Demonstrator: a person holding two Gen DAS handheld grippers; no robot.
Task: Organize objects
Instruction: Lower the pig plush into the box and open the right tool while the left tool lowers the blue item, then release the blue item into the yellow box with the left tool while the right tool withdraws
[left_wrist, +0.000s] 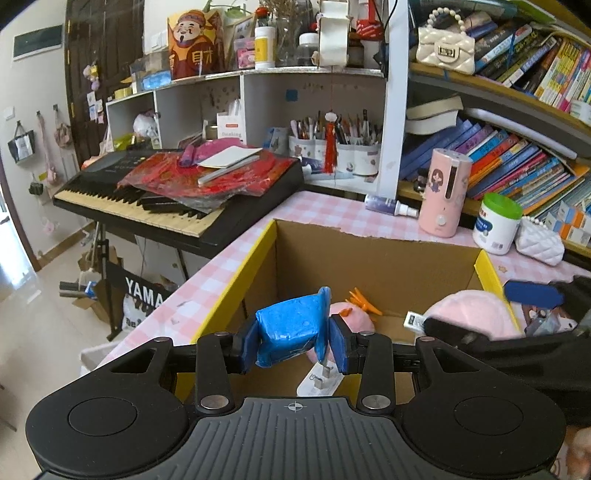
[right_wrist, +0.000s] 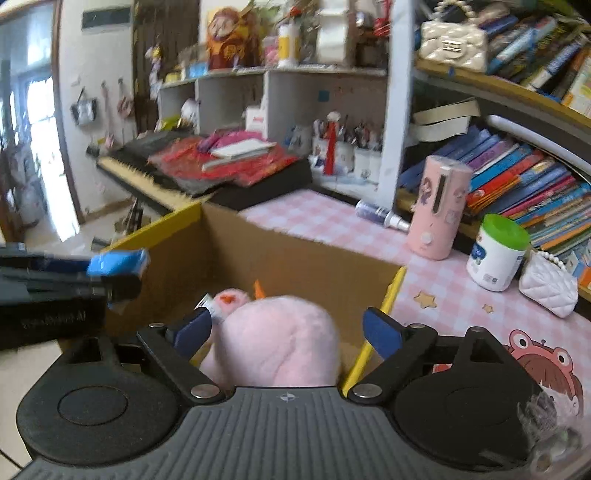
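Note:
My left gripper (left_wrist: 294, 345) is shut on a blue soft packet (left_wrist: 288, 332), held above the open cardboard box (left_wrist: 243, 266) with yellow rims. On the box floor lie a white plug (left_wrist: 319, 382), an orange item (left_wrist: 364, 301) and a small pink plush (left_wrist: 351, 319). In the right wrist view my right gripper (right_wrist: 288, 330) stands open around a larger pink plush (right_wrist: 277, 339) at the box's right edge. Its right pad is clear of the plush. The left gripper with the blue packet (right_wrist: 118, 264) shows at the left there.
On the pink checked tablecloth (right_wrist: 332, 218) behind the box stand a pink humidifier (right_wrist: 437, 206), a spray bottle (right_wrist: 380, 214), a green-lidded white tub (right_wrist: 496, 251) and a white quilted purse (right_wrist: 548, 282). Bookshelves rise at the right. A keyboard (left_wrist: 177, 195) piled with red items sits at the left.

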